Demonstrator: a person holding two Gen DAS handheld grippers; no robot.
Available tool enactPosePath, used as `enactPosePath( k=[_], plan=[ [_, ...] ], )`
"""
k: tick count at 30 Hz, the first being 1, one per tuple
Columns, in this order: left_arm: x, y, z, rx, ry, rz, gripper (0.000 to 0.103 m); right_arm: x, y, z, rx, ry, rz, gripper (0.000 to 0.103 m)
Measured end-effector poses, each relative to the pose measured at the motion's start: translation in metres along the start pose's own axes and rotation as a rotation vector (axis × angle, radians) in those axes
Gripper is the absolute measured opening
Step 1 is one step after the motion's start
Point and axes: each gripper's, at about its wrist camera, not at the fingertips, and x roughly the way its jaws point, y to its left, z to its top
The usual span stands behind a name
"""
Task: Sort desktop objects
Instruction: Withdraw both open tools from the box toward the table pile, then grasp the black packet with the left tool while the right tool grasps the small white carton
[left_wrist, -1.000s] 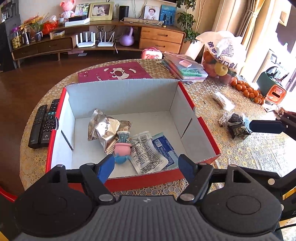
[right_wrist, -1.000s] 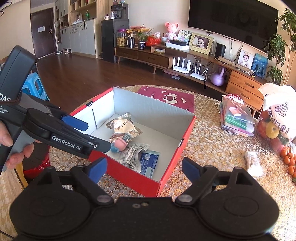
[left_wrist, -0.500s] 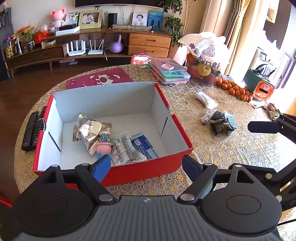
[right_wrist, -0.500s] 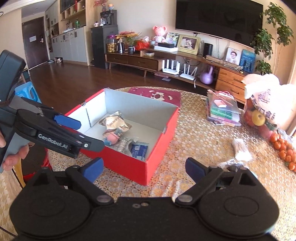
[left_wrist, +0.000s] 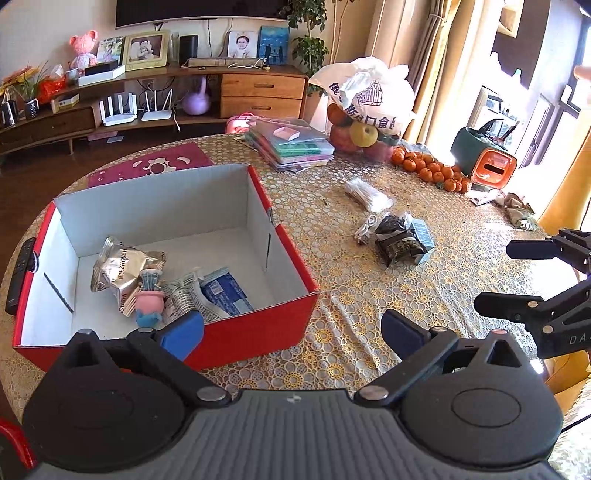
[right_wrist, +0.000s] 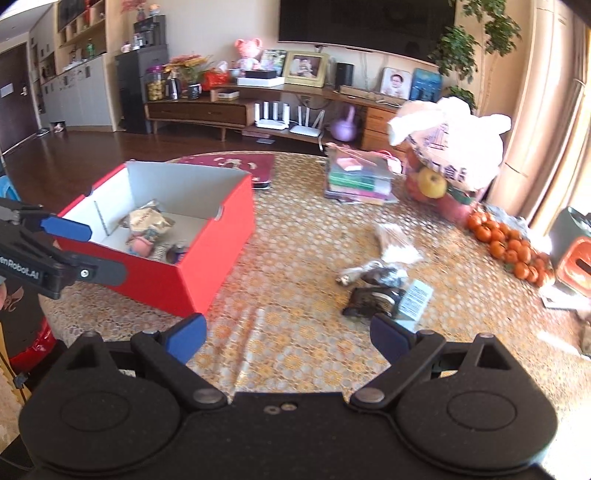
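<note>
Dark packet (right_wrist: 373, 299) lying low centre on the bench (right_wrist: 295, 350); I'm aiming my spread, empty right gripper (right_wrist: 288, 338) there, since it belongs in the red box (right_wrist: 207, 266).

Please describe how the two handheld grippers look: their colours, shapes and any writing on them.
Both are black plastic. The left gripper has two round pivot housings, angled link arms with silver screws, blue fingertip pads and a ribbed grey top. The right gripper has the same build, with a smooth black top. Seen from the side, the left one shows white lettering "enRobot.AI"; the right one shows "DA", cut off. No cables or sleeves are clearly visible.
</note>
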Motion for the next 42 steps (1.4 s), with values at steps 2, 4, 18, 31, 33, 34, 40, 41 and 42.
enactPosePath(
  k=[2,4,18,31,33,34,40,41,42],
  plan=[
    [0.003,-0.006,0.0,0.004,-0.004,-0.014,0.103,0.0,-0.009,-0.003,0.013,0.004,-0.019,0.096],
    [0.006,-0.013,0.001,0.014,-0.005,-0.029,0.103,0.0,-0.019,-0.006,0.027,0.006,-0.04,0.096],
    [0.046,-0.074,0.009,0.097,0.046,-0.137,0.103,0.011,-0.078,-0.015,0.109,0.021,-0.111,0.096],
    [0.093,-0.112,0.027,0.126,0.036,-0.17,0.103,0.035,-0.118,-0.011,0.174,0.01,-0.123,0.095],
    [0.102,-0.117,0.029,0.133,0.037,-0.172,0.103,0.039,-0.122,-0.01,0.181,0.009,-0.121,0.095],
    [0.106,-0.118,0.03,0.134,0.038,-0.172,0.103,0.041,-0.124,-0.01,0.183,0.009,-0.119,0.094],
    [0.129,-0.125,0.036,0.122,0.024,-0.176,0.103,0.058,-0.136,-0.007,0.194,0.014,-0.12,0.093],
    [0.133,-0.126,0.037,0.119,0.023,-0.175,0.103,0.061,-0.138,-0.007,0.198,0.016,-0.118,0.093],
    [0.137,-0.127,0.038,0.116,0.022,-0.175,0.103,0.064,-0.14,-0.007,0.201,0.018,-0.118,0.092]
  ],
)
